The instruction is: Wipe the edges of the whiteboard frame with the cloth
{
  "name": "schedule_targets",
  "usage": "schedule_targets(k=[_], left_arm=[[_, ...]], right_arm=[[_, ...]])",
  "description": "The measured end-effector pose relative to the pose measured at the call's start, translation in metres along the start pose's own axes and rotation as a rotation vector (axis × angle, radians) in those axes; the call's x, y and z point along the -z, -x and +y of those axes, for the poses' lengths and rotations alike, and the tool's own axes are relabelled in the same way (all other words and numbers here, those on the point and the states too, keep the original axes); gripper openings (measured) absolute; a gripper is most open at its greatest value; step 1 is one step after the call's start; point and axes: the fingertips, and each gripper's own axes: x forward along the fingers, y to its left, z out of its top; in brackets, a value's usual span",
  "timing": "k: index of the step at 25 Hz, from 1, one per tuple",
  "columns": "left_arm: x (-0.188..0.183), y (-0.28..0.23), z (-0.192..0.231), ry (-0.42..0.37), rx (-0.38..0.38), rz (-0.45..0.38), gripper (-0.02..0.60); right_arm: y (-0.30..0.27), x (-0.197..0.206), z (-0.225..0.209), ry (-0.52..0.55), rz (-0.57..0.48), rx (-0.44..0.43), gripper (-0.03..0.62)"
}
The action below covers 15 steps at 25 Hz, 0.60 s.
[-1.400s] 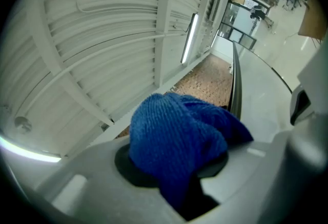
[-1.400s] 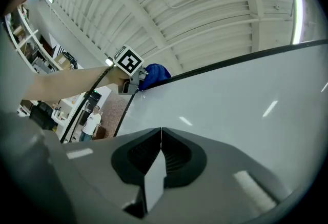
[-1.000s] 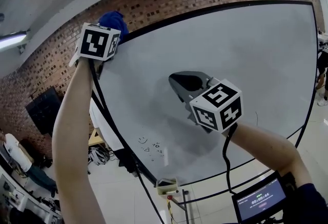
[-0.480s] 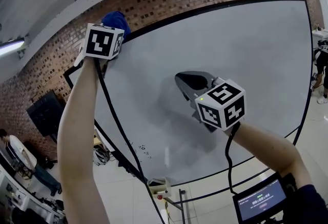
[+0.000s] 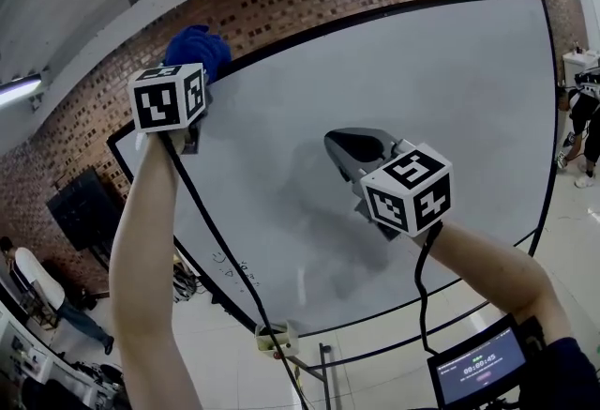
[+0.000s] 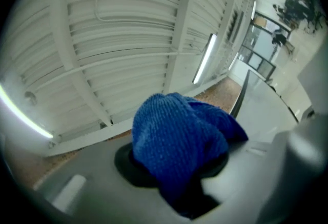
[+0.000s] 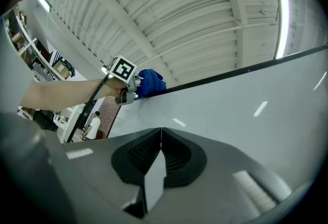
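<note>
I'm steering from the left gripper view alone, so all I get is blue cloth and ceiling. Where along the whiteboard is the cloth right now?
Observer: The head view shows the blue cloth at the top edge of the whiteboard frame, a little in from its left corner.
Operator: Is the right tool carrying anything?
Observer: No. In the right gripper view the right tool has its jaws together with nothing between them.
Operator: And where is it?
Observer: The head view shows it in front of the middle of the whiteboard, away from the frame.
</note>
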Motion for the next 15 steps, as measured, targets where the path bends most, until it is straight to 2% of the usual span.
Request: schedule_targets(k=[4,7,10,15], left_arm=[[-0.03,0.04,-0.008,0.2,0.0,-0.107,0.133],[-0.019,0.062,-0.021,0.279,0.039,-0.137,0.134],[-0.019,0.09,-0.038,0.291,0.053,-0.176,0.134],[-0.03,0.158,-0.101,0.209,0.098,-0.244,0.135]], right_arm=[[0.045,-0.019,-0.015,-0.006,0.018,0.007,0.011],[0.055,-0.008,-0.017,-0.037,0.026,0.0,0.011],[0.063,0.0,-0.016,-0.072,0.032,-0.009,0.011],[0.087,0.002,-0.005,-0.093,0.012,-0.034,0.011]])
